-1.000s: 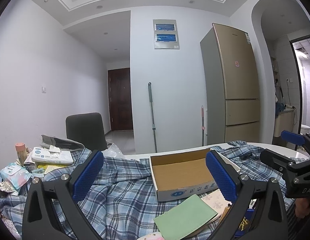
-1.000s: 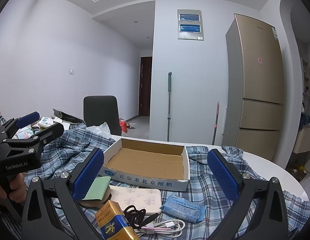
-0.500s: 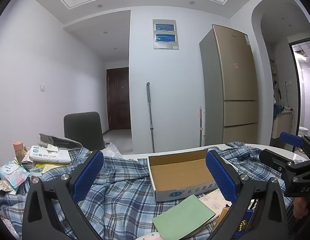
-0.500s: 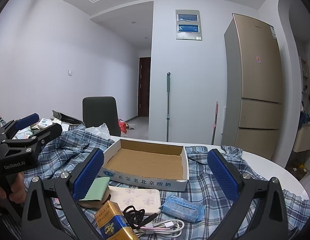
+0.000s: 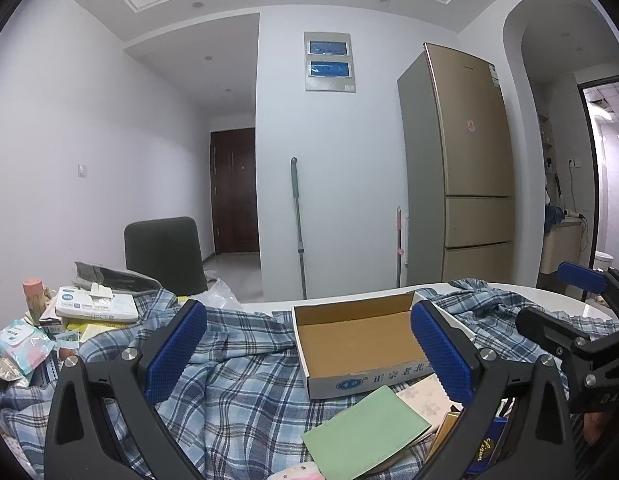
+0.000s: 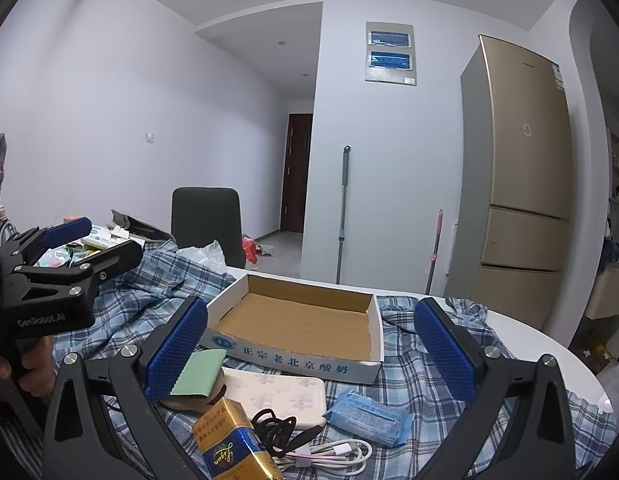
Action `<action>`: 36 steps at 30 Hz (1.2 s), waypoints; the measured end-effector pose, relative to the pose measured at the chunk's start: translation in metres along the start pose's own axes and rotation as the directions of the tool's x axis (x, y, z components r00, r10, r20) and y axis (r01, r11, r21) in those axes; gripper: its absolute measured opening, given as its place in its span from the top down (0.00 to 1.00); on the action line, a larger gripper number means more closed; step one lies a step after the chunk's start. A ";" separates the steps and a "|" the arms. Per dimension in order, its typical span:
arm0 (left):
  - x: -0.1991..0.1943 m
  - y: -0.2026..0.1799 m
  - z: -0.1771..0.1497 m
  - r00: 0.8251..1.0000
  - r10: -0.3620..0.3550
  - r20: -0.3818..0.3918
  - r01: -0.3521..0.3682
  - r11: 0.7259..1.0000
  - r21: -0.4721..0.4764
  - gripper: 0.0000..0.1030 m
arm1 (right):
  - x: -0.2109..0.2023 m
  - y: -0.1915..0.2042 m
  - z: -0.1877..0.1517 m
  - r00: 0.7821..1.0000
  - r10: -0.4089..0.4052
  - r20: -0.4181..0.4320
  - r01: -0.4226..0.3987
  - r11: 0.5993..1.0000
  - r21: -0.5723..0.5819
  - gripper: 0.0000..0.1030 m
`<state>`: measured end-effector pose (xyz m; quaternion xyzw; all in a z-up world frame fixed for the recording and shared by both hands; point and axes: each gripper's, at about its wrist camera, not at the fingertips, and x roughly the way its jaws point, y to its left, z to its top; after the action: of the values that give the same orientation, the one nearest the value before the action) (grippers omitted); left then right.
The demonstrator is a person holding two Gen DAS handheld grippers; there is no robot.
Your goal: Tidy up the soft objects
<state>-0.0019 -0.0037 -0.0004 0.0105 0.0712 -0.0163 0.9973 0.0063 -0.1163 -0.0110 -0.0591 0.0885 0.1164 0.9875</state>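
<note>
Plaid shirt [image 5: 245, 384] sprawls limp over the bench under the box [image 6: 301, 328]; light and floppy, probably best pinched at a raised fold. Left gripper [image 5: 309, 352] and right gripper [image 6: 309, 344] both hold their jaws wide, empty.

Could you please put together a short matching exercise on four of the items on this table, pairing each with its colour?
Items:
1. cardboard box
2. tissue pack
3. notebook
4. cigarette pack

Colours:
A. green
B. gold and blue
C. brown inside, white outside
D. light blue

Pairs: 1-C, 2-D, 3-A, 4-B
</note>
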 end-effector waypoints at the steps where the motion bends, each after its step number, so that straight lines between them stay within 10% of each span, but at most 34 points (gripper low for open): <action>1: 0.001 0.001 0.001 1.000 -0.006 -0.002 0.006 1.000 -0.004 0.00 | 0.000 0.001 0.000 1.000 0.002 -0.001 -0.002 1.000 -0.002 0.00; 26: 0.010 0.008 0.007 0.989 -0.099 -0.107 0.093 0.994 -0.058 0.00 | 0.008 -0.010 0.006 0.997 0.027 -0.073 -0.024 0.999 0.038 0.00; 36: 0.011 0.022 0.003 0.945 -0.090 -0.314 0.069 0.995 -0.078 0.00 | 0.036 -0.034 0.002 0.912 0.165 -0.376 -0.111 0.981 0.161 0.11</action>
<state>0.0102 0.0176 0.0019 -0.0229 0.2311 -0.0522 0.9713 0.0493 -0.1408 -0.0123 -0.0071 0.2939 0.1655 0.9414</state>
